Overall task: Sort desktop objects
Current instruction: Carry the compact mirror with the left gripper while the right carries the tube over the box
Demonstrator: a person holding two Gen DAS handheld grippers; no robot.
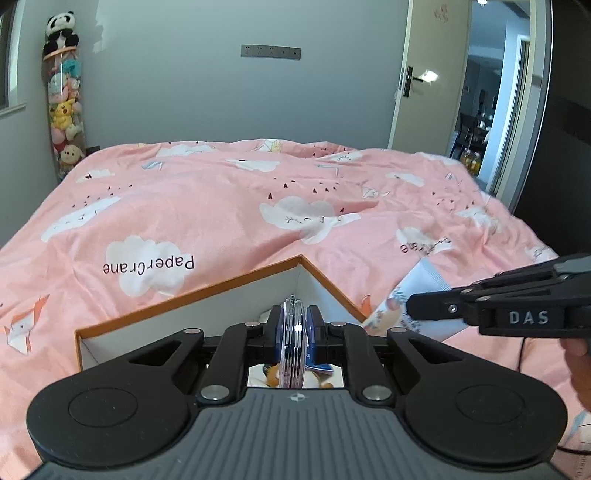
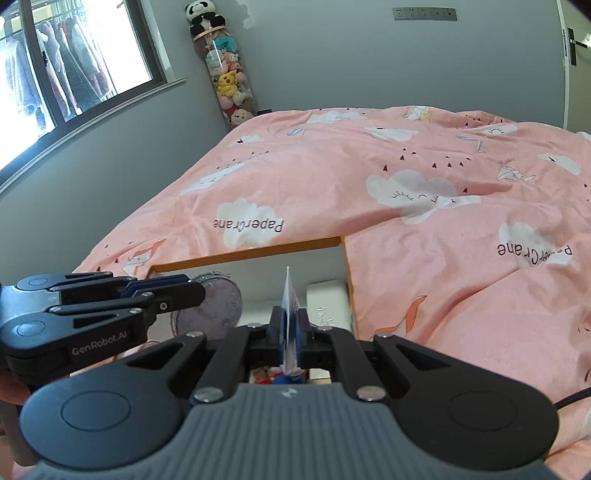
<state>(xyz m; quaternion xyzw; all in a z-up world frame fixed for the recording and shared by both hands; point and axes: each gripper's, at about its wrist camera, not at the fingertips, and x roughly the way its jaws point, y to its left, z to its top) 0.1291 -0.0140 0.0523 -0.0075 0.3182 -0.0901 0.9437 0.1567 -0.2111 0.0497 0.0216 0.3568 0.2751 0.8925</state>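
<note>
One round clear case stands on edge, clamped between the closed-in pads of the left gripper, above the near part of the single open box; from the right wrist view the same case shows its frosted, purplish face beside the left gripper. One soft tube, white and pale blue with blurred print that cannot be read, is pinched flat near its end by the right gripper, whose jaws are nearly together on it; in the right wrist view the tube stands edge-on in that gripper, over the box. The box has white inner walls and an orange rim, and one white block lies in its far right corner. The left gripper's side reads "GenRobot.AI", the right one's "DAS". The box sits on one pink quilt printed with white clouds and, twice, "PaperCrane". At the far left corner stands one clear tube of plush toys, topped by a panda. One socket strip is on the far wall, and one door stands open at the right.
</note>
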